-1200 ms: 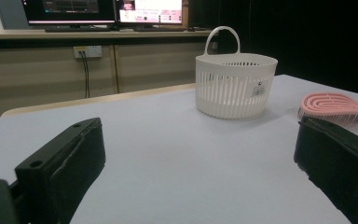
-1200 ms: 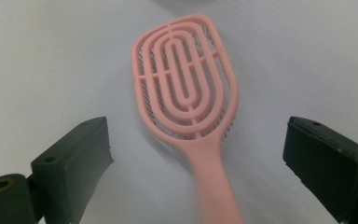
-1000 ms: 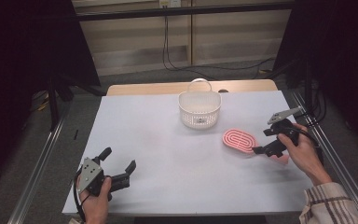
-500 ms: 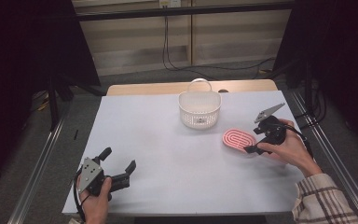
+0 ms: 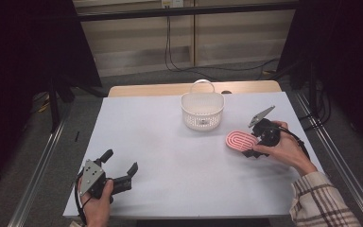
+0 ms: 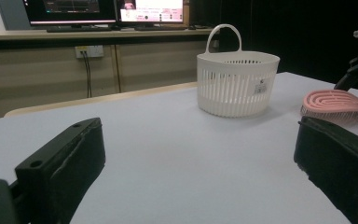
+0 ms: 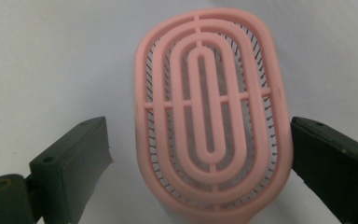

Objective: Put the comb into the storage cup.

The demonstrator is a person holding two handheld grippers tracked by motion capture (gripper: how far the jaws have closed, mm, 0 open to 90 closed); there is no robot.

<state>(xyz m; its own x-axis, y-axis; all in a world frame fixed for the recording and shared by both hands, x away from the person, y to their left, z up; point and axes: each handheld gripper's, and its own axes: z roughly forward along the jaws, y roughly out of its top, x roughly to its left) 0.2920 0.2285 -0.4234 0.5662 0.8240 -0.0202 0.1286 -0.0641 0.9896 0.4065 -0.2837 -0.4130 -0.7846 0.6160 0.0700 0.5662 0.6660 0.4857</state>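
Straddling the pink brush

Bracketing a pink brush (image 7: 212, 114), the right tongs (image 5: 257, 142) stand spread wide, one jaw just beside each long edge; whether the right-hand jaw touches the rim, I cannot tell. The brush lies bristles-down on the white worktop (image 5: 170, 142), right of a white slatted basket (image 5: 202, 111) (handle upright) and near it. Near the front left corner, the left tongs (image 5: 120, 163) gape too, holding nothing, resting low over the worktop in the person's hand.

Pink oval hairbrush (image 5: 241, 141) lies bristles-down beside white basket (image 5: 202, 111).
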